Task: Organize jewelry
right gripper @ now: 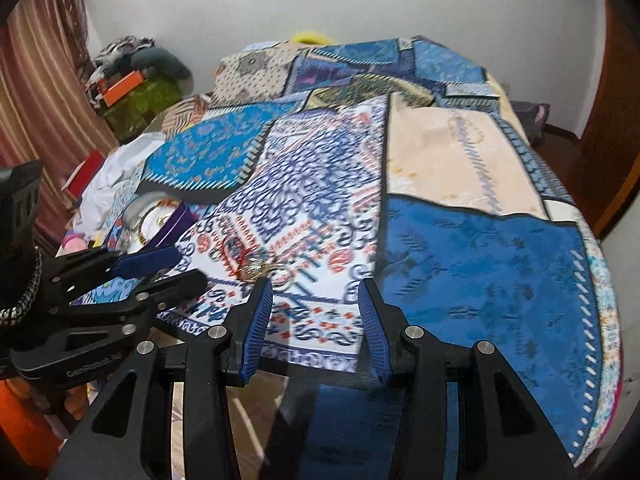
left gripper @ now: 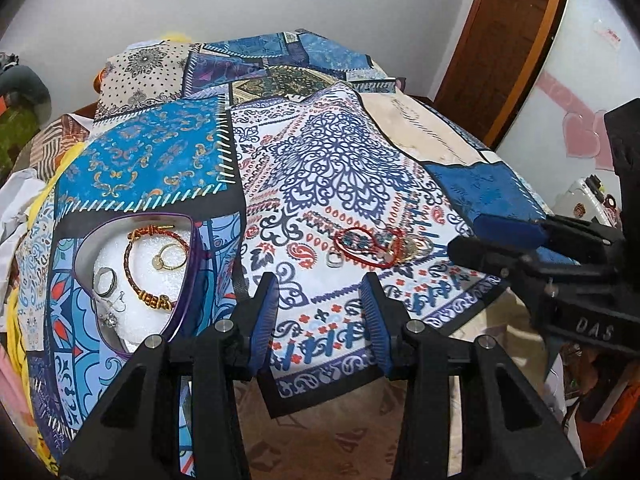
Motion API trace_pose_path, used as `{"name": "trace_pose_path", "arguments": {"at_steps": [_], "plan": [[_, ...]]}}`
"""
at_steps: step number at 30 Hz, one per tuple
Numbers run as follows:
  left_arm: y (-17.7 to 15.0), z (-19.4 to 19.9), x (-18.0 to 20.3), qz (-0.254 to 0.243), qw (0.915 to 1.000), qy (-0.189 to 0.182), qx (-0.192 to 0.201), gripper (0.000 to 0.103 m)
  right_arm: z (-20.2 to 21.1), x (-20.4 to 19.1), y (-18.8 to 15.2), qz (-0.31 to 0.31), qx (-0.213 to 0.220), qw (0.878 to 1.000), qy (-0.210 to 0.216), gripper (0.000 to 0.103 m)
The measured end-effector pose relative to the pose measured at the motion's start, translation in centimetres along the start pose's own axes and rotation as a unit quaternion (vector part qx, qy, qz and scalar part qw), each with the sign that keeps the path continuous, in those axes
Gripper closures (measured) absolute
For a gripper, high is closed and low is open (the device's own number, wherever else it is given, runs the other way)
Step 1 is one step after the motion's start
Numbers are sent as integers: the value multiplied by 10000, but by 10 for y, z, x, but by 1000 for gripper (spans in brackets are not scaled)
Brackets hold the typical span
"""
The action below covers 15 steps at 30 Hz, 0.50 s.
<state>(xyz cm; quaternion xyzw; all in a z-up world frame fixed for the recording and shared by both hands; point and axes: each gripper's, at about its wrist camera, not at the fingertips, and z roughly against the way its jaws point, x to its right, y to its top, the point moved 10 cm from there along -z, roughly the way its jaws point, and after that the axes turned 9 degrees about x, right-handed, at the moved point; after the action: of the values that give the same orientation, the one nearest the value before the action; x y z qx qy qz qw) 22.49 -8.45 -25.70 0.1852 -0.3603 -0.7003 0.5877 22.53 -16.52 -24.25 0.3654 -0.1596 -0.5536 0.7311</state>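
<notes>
Hovering over a patchwork bedspread (left gripper: 340, 152), both tongs stand open and empty, the left tongs (left gripper: 320, 312) just short of a loose pile of jewelry (left gripper: 376, 246), red cord loop and rings, that lies on the white-patterned patch, apparently awaiting sorting. Beside it, a purple-rimmed tray (left gripper: 132, 280) already holds a braided bracelet (left gripper: 140, 268) and rings on white padding. The right tongs (right gripper: 316, 320), entering from the side, bear the letters "DAS".
</notes>
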Motion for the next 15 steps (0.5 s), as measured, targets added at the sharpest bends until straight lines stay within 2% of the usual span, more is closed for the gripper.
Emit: {"name": "trace_pose_path", "arguments": {"at_steps": [4,13,15], "plan": [[0,-4,-2,41,10000,-9,29,61,-10,-6,-4,162,-93,9998,9,62],[3,-11,-3,-51,10000,-10,77,61,-20,-14,-2,455,-9,9989,57,62],[3,-12,-3,-71,9999,-22,91,61,-20,-15,-1,495,31,9987,79,66]]}}
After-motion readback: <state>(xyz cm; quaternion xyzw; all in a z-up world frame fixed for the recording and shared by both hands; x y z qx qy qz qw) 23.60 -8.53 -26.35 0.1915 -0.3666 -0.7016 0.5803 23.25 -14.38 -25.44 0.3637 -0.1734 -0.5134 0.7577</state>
